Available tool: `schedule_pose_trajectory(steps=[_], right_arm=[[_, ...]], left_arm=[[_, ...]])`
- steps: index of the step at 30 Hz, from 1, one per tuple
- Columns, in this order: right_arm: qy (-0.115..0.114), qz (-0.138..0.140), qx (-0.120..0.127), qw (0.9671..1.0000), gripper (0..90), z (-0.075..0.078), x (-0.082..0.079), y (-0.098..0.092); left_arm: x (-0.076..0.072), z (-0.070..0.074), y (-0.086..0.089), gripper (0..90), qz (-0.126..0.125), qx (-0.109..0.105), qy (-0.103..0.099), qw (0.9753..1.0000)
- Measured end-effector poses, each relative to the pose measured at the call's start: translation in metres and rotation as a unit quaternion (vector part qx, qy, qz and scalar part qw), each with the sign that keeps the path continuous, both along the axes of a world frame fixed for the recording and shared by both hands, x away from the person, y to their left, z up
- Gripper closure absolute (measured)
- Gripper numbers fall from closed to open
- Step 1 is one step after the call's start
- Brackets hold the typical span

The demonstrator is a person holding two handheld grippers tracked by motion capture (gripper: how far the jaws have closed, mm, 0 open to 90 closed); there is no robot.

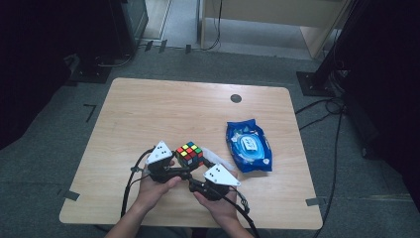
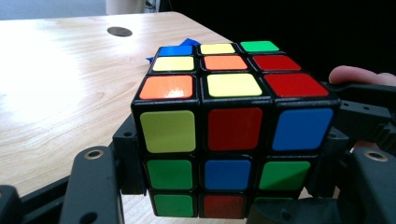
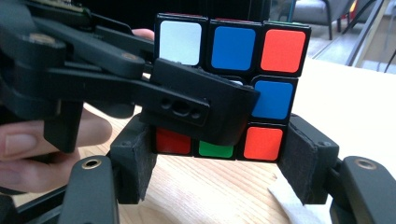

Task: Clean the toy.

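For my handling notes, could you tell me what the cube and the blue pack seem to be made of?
Cube: apparently hard plastic, a black body with glossy coloured tiles that catch glare. Blue pack: probably soft plastic film, crinkled and shiny, with a label-like flap on top.

high view overhead; both gripper views close on cube (image 2: 229, 135).

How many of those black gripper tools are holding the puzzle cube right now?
2. The left gripper clamps the cube from the person's left side, and the right gripper grips its lower part from the right, both near the table's front edge.
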State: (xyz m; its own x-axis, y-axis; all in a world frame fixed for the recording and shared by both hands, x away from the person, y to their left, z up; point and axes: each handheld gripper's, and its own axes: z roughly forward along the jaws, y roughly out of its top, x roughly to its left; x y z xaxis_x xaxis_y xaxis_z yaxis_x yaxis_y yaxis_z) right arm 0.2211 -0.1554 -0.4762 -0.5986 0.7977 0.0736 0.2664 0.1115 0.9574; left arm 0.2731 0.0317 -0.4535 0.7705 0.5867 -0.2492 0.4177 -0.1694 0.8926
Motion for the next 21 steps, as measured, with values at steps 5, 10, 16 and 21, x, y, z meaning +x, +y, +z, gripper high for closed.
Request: schedule_pose_trajectory(steps=[5, 10, 16, 21], right_arm=[[-0.013, -0.005, -0.018, 0.9997, 34.5, -0.002, -0.003, 0.003], [-0.018, -0.003, -0.029, 0.9994, 34.2, -0.004, -0.004, 0.005], [0.01, 0.04, -0.047, 0.998, 25.4, -0.001, 0.007, -0.004], [0.033, 0.031, -0.078, 0.9959, 32.5, -0.002, 0.015, -0.025]], left_arm=[[0.001, 0.001, 0.002, 32.7, -0.005, -0.005, 0.006, 1.0], [-0.002, 0.003, 0.002, 33.7, -0.002, 0.023, -0.024, 0.9994], [0.003, 0.004, 0.011, 33.9, 0.014, 0.028, -0.026, 0.9992], [0.011, 0.004, 0.027, 33.9, 0.034, 0.026, -0.019, 0.9989]])
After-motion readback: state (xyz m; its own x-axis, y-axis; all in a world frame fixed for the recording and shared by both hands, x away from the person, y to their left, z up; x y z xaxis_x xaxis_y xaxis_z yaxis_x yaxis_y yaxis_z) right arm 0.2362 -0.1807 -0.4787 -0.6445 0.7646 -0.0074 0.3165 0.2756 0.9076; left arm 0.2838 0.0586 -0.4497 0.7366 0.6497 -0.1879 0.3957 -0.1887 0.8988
